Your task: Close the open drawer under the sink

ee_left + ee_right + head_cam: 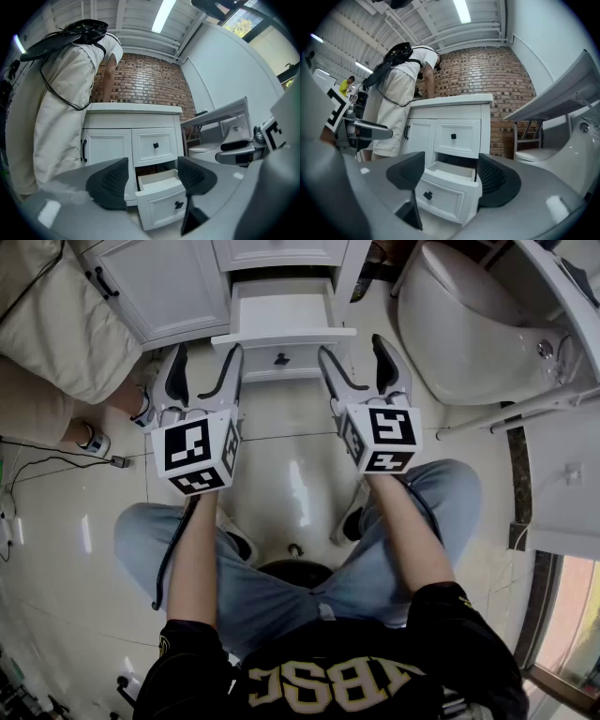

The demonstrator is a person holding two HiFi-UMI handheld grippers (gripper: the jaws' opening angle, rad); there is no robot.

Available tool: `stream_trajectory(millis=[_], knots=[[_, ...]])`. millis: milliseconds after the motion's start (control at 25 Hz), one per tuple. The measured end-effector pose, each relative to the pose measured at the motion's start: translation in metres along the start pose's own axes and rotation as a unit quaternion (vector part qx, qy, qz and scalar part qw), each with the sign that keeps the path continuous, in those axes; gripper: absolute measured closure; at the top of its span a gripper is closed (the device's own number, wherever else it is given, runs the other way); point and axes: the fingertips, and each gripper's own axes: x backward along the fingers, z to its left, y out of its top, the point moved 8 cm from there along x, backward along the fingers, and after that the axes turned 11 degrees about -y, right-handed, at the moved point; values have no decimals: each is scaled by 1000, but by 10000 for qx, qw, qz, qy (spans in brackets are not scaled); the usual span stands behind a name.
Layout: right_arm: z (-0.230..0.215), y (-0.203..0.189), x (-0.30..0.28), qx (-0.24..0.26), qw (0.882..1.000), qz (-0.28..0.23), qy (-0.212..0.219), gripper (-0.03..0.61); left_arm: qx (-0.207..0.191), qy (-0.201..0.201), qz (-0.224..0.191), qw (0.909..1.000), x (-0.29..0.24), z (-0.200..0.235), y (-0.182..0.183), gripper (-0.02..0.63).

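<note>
The white lower drawer (282, 326) of the sink cabinet stands pulled out, its inside empty and a small black knob (280, 359) on its front. My left gripper (206, 358) hovers just short of the drawer front on its left side, jaws open and empty. My right gripper (353, 351) hangs at the drawer's right corner, also open with nothing in it. In the left gripper view the drawer (161, 197) shows between the two pads (114, 180), apart from them. In the right gripper view the drawer (445, 190) lies between the pads (491, 178) without contact.
Above the open drawer is a shut drawer (155, 145), and a cabinet door (164, 282) with a black handle is to its left. A person in beige shorts (52, 315) stands at the left. A white toilet (469, 324) is at the right. Cables (56, 460) lie on the tiled floor.
</note>
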Motion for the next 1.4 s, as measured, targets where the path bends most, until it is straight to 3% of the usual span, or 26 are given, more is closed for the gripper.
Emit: stream_trajectory(millis=[320, 480, 760, 1120, 1280, 1400], knots=[[10, -41, -20, 49, 9979, 538, 361, 230, -199, -148, 149, 9996, -12, 3, -4, 299], [23, -58, -35, -239, 9931, 879, 741, 235, -258, -265, 258, 9990, -24, 4, -10, 307], [37, -88, -65, -916, 9762, 1515, 1255, 267, -253, -417, 407, 9980, -51, 9, -17, 308], [54, -130, -92, -1206, 9573, 2202, 1434, 311, -145, -558, 431, 9974, -78, 14, -27, 311], [57, -141, -101, -1694, 9460, 2417, 1341, 331, 30, -534, 411, 9977, -83, 20, -28, 311], [61, -150, -105, -2185, 9309, 2623, 1300, 344, 18, -572, 426, 9975, -87, 21, -29, 311]])
